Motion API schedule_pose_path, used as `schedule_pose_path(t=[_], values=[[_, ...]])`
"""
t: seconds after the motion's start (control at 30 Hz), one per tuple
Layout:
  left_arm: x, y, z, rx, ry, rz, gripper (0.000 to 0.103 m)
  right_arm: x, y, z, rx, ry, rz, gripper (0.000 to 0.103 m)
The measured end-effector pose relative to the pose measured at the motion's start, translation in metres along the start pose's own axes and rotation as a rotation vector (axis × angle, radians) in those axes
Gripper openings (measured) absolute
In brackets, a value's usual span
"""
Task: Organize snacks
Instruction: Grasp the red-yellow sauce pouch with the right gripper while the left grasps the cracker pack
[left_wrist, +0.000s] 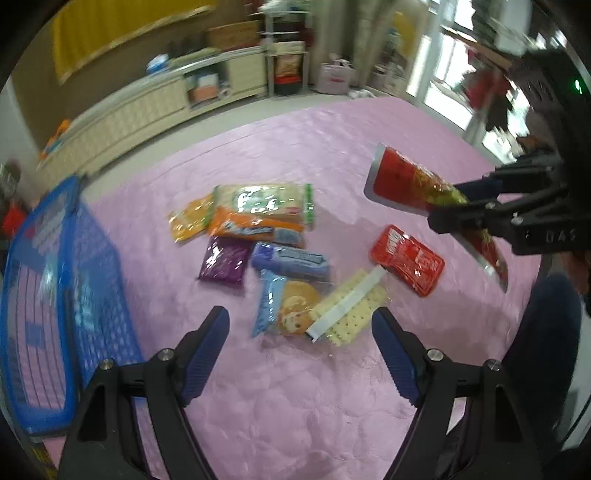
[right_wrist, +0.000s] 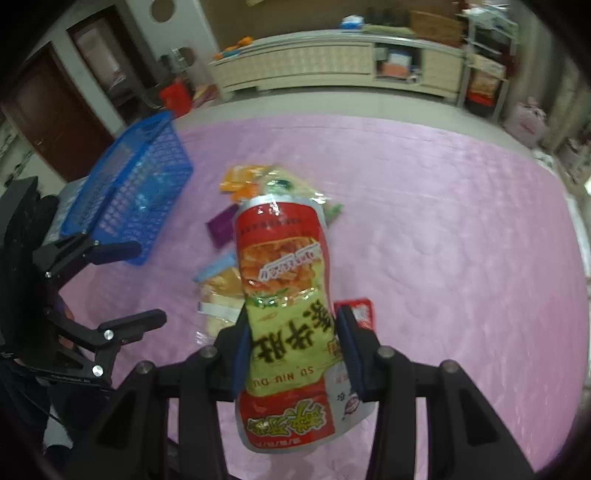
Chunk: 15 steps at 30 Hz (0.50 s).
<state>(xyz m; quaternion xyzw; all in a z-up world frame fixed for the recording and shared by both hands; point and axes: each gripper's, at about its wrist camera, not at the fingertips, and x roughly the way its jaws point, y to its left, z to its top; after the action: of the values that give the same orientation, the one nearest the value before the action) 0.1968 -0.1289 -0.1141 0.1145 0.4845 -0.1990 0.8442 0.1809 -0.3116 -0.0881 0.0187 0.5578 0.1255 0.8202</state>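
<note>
Pink quilted bedspread (left_wrist: 295, 387), serving as work surface. Right gripper (right_wrist: 291, 347): clamped across the middle of a red-and-green snack bag (right_wrist: 284, 295), held clear above the spread. Left gripper (left_wrist: 299, 332): jaws wide apart, nothing between, hovering over a loose heap of snack packets (left_wrist: 266, 236). Red packet (left_wrist: 406, 260) lying apart from the heap. Blue basket (left_wrist: 55, 295) at spread's edge.

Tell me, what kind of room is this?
Probably a lived-in home room, perhaps a bedroom: a pink quilted cover spreads like bedding, a long low cream cabinet lines the wall, and a brown wooden door stands beside it.
</note>
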Motion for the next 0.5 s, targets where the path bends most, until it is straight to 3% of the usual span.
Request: schedule_pose_path(t=[0.1,0.23,0.5], values=[[0.009,-0.010,0.000,0.086,-0.005,-0.007,0.078,-0.003,-0.004,-0.014,0.051,-0.027,-0.021,0.048],[0.024,-0.021,0.004,0.182,0.024,-0.008,0.078,-0.003,-0.006,-0.034,0.093,-0.037,-0.140,0.048],[0.057,-0.034,0.008,0.341,0.101,-0.038,0.078,0.013,-0.018,-0.070,0.278,-0.033,-0.089,0.048]])
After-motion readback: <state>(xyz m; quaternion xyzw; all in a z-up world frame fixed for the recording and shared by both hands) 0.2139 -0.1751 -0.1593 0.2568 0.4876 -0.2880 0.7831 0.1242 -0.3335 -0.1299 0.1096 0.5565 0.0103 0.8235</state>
